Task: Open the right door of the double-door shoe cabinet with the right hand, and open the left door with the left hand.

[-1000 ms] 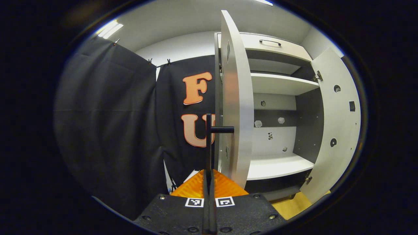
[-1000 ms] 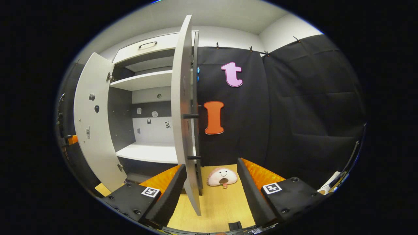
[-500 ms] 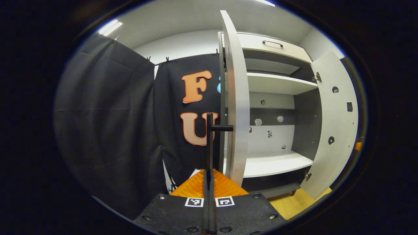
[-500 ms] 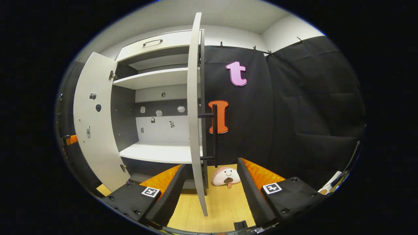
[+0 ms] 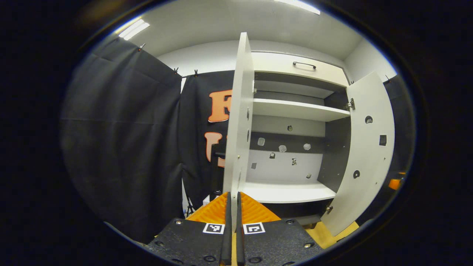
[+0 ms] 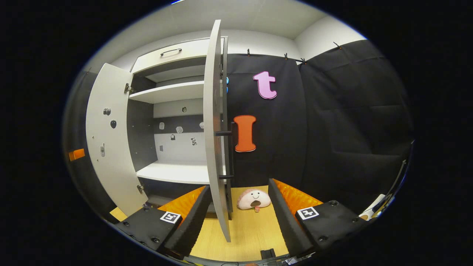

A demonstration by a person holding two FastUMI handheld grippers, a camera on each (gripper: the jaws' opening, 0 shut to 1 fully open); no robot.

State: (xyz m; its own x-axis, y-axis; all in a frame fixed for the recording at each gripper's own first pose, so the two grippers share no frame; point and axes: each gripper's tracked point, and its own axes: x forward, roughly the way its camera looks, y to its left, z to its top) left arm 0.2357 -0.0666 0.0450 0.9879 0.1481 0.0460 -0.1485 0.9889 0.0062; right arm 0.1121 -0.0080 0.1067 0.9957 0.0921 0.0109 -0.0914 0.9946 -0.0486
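Item: white double-door shoe cabinet (image 5: 295, 111), placed against the booth's back wall, shelves exposed. Left door (image 5: 236, 129) is seen edge-on, swung fully outward; right door (image 6: 213, 122) likewise, its black bar handle (image 6: 226, 155) unheld. Both openings are judged done; only withdrawal is left. Left gripper (image 5: 231, 221) is pressed together, nothing clamped. Right gripper (image 6: 240, 210) is held apart, astride the right door's lower edge. Adjacent: pink plush toy (image 6: 254, 199) on wooden floor (image 6: 244, 236).

Black-draped booth, wooden floor (image 6: 244, 232)

White left door (image 5: 236, 122); right door (image 5: 364, 147) apparently wide open
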